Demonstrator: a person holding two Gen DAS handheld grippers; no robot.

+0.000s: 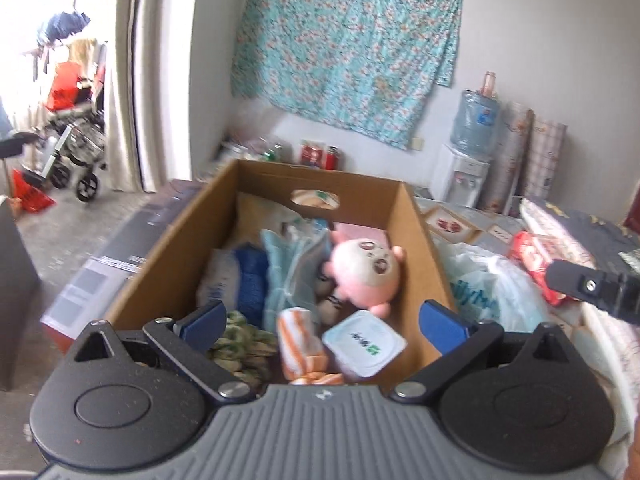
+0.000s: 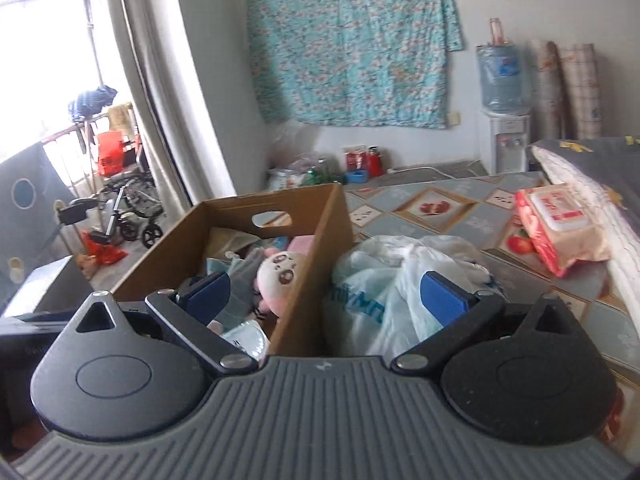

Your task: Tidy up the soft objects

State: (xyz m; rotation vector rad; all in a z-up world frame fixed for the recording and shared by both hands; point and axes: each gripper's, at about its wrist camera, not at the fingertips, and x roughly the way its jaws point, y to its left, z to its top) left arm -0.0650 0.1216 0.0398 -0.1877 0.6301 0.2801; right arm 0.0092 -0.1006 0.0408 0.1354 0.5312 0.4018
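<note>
The pink plush doll (image 1: 366, 270) lies inside the cardboard box (image 1: 420, 240), toward its right wall; light and squashy, best pinched at the body. Beside the box slumps a plastic bag (image 2: 384, 280). Left gripper (image 1: 324, 316) and right gripper (image 2: 326, 292) gape wide, empty.

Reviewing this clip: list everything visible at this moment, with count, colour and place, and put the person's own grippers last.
cardboard box: one, brown, open, beside the bed
plush toy: one, pink and white, inside the box
striped cloth roll: one, orange and white, near end of the box
wipes pack: one, white lid, in the box beside the roll
blue fabric: one, dark blue, left part of the box
plastic bag: one, white, on the bed right of the box
tissue pack: one, red and pink, on the bed
floral cloth: one, teal, hung on the wall
water dispenser: one, white with blue bottle, by the wall
left gripper: open, over the box
right gripper: open, above the box's right wall
</note>
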